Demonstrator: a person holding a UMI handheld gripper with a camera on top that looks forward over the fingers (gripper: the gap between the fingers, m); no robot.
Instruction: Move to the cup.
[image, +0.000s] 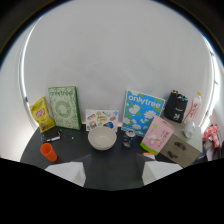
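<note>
Cup (48, 151): orange, upright, near counter (110, 157) left edge, beyond the left finger. Claw (111, 175): open, empty. Approach: swing left, centre cup between fingers, avoid bowl (102, 138).

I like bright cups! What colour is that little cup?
Orange. The cup shows best in the gripper view.

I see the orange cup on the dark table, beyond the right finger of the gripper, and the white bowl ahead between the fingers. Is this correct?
Not quite. The gripper view shows the orange cup beyond the left finger, not the right. The rest holds: it stands on the dark table, and the white bowl lies ahead between the fingers of the open gripper.
</note>
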